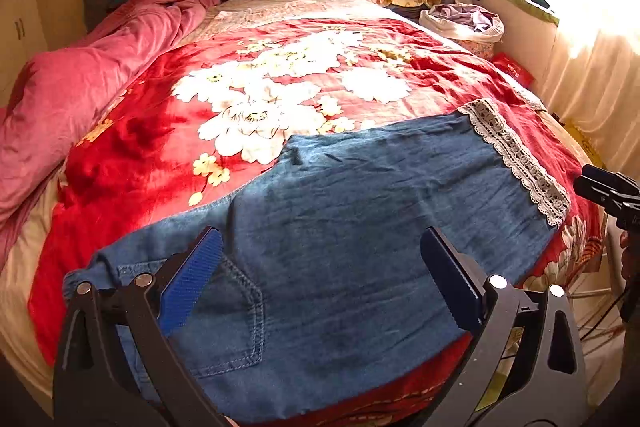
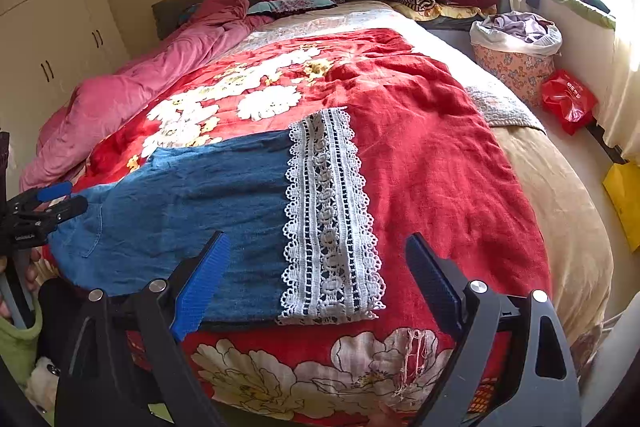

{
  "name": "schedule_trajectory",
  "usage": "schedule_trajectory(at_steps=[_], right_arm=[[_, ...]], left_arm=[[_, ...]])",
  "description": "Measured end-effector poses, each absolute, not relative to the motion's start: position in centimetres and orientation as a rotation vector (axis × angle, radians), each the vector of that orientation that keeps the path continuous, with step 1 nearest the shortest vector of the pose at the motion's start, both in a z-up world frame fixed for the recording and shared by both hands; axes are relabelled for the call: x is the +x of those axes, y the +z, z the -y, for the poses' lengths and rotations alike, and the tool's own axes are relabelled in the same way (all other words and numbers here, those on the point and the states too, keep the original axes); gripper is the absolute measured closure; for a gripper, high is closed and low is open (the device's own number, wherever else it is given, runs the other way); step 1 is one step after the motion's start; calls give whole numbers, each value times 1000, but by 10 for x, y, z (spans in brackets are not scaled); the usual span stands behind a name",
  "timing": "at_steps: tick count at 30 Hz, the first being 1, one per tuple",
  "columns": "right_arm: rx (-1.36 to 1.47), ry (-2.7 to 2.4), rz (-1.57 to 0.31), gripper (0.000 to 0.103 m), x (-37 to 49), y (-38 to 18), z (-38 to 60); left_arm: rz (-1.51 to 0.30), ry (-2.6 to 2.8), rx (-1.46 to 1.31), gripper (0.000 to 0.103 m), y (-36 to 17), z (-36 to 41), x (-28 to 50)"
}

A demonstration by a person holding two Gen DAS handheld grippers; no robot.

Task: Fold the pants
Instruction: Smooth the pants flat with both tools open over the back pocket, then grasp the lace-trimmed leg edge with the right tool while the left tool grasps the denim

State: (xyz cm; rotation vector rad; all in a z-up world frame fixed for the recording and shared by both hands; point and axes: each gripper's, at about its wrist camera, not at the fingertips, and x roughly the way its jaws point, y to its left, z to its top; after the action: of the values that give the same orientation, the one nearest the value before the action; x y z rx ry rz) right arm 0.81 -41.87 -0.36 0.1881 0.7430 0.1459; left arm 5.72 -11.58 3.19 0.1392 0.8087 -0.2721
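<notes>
Left gripper point(image 1: 322, 263) and right gripper point(image 2: 318, 265), jaws apart, empty.

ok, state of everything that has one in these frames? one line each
pants: folded leg on leg, flat on the blanket, lace hem at one end
left gripper: open, above the waist end, holding nothing
right gripper: open, above the hem end, holding nothing
blanket: spread flat
pink duvet: bunched along the bed's side
basket: full of clothes
</notes>
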Motion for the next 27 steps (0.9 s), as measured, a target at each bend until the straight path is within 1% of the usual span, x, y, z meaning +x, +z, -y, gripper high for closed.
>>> schedule_trajectory(at_steps=[10, 22, 27], right_arm=[[239, 161, -777, 15, 12, -24, 428], [308, 207, -824, 15, 22, -53, 424], [330, 228, -814, 14, 22, -61, 420]], left_arm=[[-836, -390, 208, 10, 24, 178, 103], [-913, -519, 292, 10, -7, 247, 170], [-925, -548, 328, 10, -20, 268, 191]])
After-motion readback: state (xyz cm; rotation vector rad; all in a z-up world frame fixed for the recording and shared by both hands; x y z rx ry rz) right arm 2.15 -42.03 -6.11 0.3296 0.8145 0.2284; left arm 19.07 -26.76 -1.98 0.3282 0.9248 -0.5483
